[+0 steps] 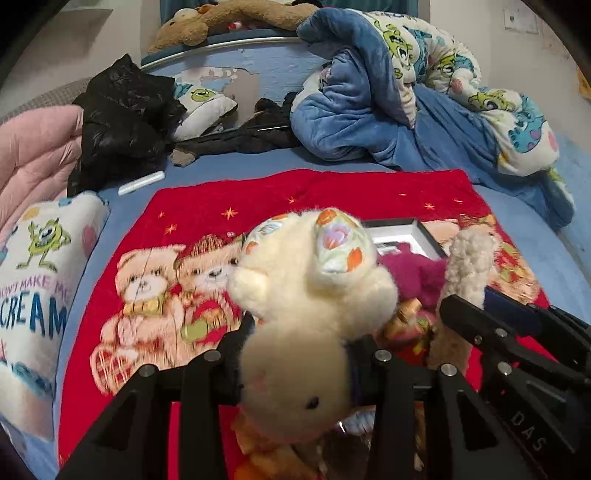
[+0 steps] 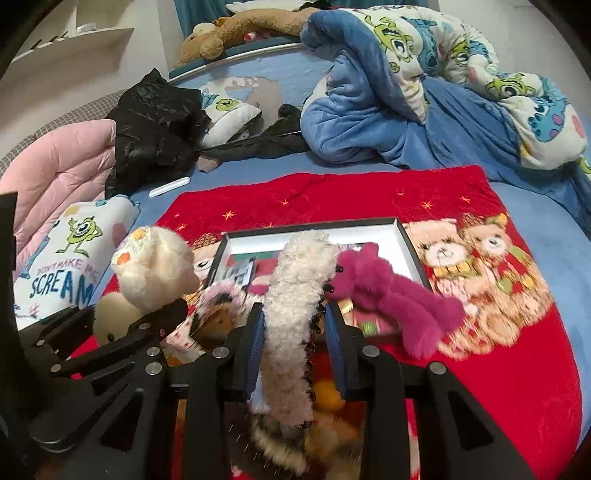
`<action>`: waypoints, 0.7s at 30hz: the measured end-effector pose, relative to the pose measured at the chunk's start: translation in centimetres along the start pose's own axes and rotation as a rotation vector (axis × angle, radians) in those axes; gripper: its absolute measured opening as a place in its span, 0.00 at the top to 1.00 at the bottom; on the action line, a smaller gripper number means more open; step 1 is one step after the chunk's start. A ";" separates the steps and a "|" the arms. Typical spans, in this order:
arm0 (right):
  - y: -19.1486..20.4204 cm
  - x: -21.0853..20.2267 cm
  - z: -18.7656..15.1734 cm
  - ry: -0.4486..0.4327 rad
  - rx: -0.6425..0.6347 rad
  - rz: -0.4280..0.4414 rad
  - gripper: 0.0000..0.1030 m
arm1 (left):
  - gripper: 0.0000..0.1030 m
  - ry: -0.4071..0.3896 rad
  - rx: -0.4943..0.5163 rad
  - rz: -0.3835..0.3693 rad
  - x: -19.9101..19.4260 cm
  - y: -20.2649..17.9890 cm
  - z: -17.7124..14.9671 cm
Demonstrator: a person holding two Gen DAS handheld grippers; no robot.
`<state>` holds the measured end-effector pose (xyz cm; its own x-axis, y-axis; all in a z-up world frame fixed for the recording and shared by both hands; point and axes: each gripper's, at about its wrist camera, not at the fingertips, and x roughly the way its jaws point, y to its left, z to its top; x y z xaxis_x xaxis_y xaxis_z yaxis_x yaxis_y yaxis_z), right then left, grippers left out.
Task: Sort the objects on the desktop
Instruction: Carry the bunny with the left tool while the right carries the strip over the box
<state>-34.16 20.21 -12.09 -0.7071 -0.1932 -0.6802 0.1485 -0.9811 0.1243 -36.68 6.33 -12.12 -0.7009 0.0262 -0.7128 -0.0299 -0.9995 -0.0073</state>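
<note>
My left gripper (image 1: pixel 303 354) is clamped on a cream plush rabbit (image 1: pixel 314 295), its two black fingers (image 1: pixel 236 343) pressing on the toy's neck from either side. The rabbit's head hangs near me below the jaws, and its body and flowered ears stick up on the far side. From the right wrist camera the same rabbit (image 2: pixel 155 269) and left gripper (image 2: pixel 162 317) show at my left, close beside the right one.

My right gripper (image 2: pixel 291 332) holds a fluffy white hair clip (image 2: pixel 295 314) upright between its blue-padded fingers (image 2: pixel 255 343), the jaws narrow and snug on the fleece; dark teeth run down the clip's right edge. From the left wrist camera that clip (image 1: pixel 467 266) stands just to the right of the rabbit, with the right gripper (image 1: pixel 465 317) under it.

Just right of the clip a magenta plush toy (image 2: pixel 384 291) lies with its head at the near right corner of the box and its legs out on the red blanket (image 2: pixel 332 195). Beyond both grippers sits an open black box (image 2: pixel 402 236) with a white lining, some small items inside that I cannot make out. More blurred plush things lie heaped near me under the jaws. The red blanket with printed bears covers the blue bed (image 2: pixel 258 166). Farther off are a blue quilt (image 2: pixel 369 110), a black jacket (image 2: pixel 159 122), a pink quilt (image 2: pixel 62 158), a cartoon pillow (image 2: pixel 74 251) at left and a brown plush (image 2: pixel 236 33) on the headboard.
</note>
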 end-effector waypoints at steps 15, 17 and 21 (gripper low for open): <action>-2.1 12.0 4.4 0.056 0.002 0.032 0.70 | 0.59 0.049 -0.028 -0.037 11.9 1.2 3.6; -2.0 13.1 4.8 0.063 -0.009 0.029 0.71 | 0.59 0.064 -0.032 -0.050 13.1 1.2 3.7; -1.7 15.5 5.7 0.088 -0.022 0.028 0.71 | 0.59 0.108 -0.021 -0.050 15.3 1.5 3.9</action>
<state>-49.35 18.81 -18.70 -0.6395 -0.2175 -0.7374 0.1831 -0.9746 0.1287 -50.20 5.25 -20.30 -0.6178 0.0753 -0.7828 -0.0468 -0.9972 -0.0589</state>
